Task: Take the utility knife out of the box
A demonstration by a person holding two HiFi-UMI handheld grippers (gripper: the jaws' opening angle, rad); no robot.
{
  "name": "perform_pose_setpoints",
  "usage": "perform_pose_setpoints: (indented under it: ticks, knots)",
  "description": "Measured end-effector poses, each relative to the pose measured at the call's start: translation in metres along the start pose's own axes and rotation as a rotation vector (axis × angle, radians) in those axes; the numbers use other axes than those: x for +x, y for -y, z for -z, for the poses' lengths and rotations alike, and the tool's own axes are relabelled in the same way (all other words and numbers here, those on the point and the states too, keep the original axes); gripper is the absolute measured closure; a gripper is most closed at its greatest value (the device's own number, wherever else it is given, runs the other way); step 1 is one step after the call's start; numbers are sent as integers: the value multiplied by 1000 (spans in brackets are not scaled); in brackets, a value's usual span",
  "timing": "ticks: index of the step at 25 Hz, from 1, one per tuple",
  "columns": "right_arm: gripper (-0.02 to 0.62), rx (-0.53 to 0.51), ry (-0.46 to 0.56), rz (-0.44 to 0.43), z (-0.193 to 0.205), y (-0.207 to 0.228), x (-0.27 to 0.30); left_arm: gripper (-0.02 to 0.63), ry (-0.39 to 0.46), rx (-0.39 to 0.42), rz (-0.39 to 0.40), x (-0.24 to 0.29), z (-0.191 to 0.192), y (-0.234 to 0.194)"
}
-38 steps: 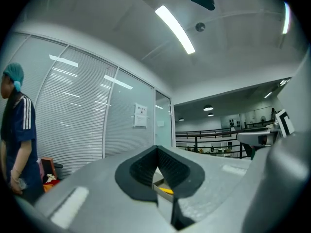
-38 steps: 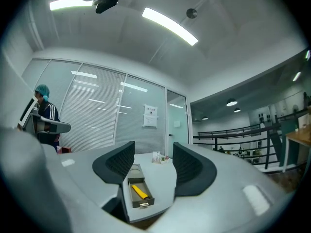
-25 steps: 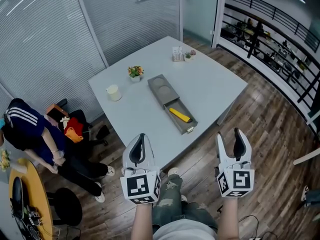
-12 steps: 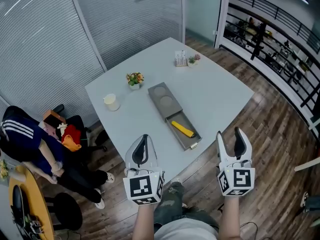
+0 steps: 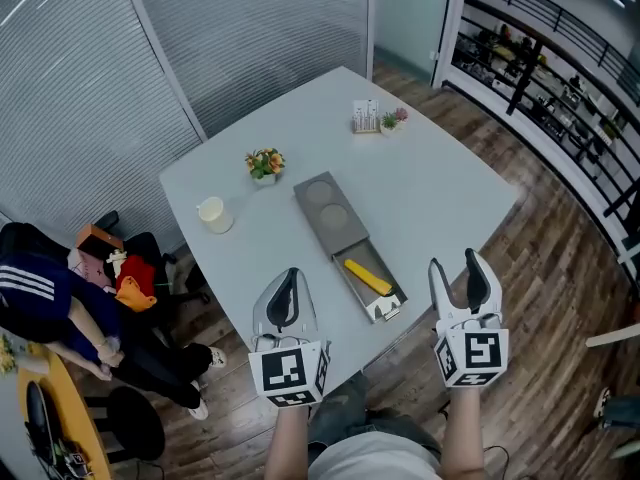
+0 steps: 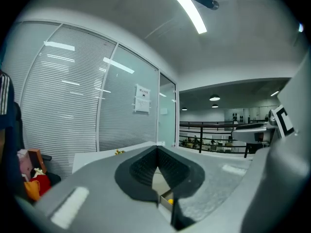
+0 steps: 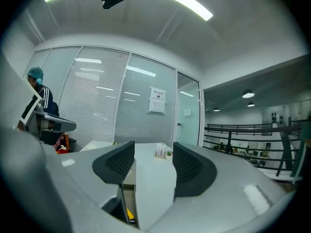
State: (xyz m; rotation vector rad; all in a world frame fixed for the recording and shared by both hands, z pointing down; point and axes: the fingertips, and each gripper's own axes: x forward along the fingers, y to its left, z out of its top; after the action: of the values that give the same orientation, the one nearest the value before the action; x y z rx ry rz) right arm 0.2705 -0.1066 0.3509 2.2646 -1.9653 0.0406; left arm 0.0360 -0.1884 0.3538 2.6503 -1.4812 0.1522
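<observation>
Step in hand: approach, nothing grasped yet. The yellow utility knife [image 5: 367, 277] lies in the open end of the box [image 5: 322, 208], the end nearest me.

Left gripper [image 5: 284, 286]: jaws shut tip to tip, empty, short of the box's near end.

Right gripper [image 5: 454, 264]: jaws apart, nothing between them, off the box's near right.

Next, I judge: lower the right gripper over the knife and close across its body.

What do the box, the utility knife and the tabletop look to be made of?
Box: dull grey and matte, with no shine; plastic or stiff board, cannot tell which.
Utility knife: uniformly bright yellow body, likely moulded plastic; any blade is too small to make out.
Tabletop: pale, smooth, even surface with a faint sheen, probably laminate.
</observation>
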Motion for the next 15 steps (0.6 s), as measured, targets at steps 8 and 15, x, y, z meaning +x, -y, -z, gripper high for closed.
perform_pose_setpoints:
  ticks: [8, 15]
  knots:
    - [328, -28, -53, -39, 11, -11, 42, 606, -43, -11, -1, 31, 14, -16]
    - [328, -31, -109, -85, 26, -28, 66, 606, -73, -23, 1, 44, 27, -27]
